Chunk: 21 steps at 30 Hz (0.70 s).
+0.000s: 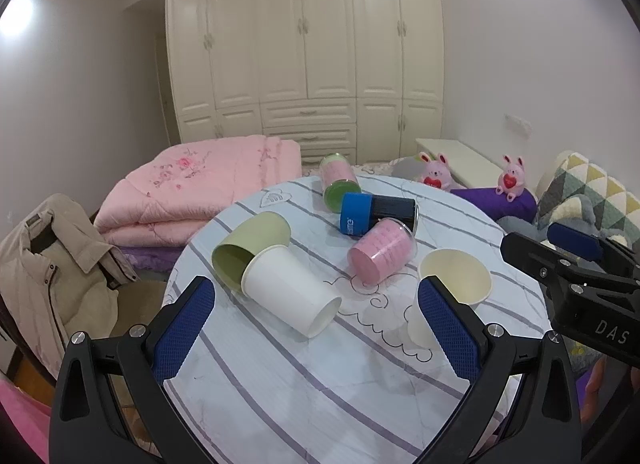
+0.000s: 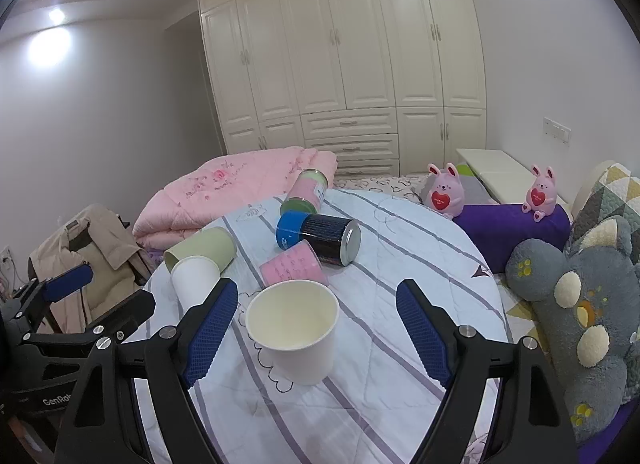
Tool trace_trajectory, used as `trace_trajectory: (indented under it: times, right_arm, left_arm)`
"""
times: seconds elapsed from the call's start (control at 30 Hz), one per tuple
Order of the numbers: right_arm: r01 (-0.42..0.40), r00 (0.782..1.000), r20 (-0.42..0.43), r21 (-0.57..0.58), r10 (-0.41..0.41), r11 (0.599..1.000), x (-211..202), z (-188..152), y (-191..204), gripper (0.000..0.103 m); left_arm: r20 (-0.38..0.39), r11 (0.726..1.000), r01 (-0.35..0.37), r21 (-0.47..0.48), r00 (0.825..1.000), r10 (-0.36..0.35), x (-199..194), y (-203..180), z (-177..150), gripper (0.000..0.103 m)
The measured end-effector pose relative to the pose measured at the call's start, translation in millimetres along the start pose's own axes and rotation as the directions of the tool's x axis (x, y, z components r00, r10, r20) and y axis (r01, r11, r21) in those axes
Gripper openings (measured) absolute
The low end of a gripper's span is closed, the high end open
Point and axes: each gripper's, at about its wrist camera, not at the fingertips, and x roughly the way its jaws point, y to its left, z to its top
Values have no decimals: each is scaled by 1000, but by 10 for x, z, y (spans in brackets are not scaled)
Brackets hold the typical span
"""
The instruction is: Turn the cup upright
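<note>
1. The left gripper (image 1: 316,328) is spread wide and holds nothing; a white paper cup (image 1: 290,290) lies on its side just ahead of the fingers, its base nearest them.
2. That cup's mouth end is tucked into a green cup (image 1: 250,246), also on its side.
3. The right gripper (image 2: 316,332) is wide apart and empty too; an upright cream paper cup (image 2: 294,328) stands between its fingers, touching neither.
4. Beyond lie a pink cup (image 2: 292,266), a blue-capped black can (image 2: 320,238) and a green-lidded jar (image 2: 306,191) on the striped round table (image 2: 400,264).
</note>
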Motion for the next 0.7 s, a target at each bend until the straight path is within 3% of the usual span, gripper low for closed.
trace_trajectory:
  times: [0.7]
  right_arm:
    - [11,1000,-15,-17,-12,1000,3,-7,1,83]
  left_arm:
    - [-11,1000,0,6,1000,0,22,-11,-15,103]
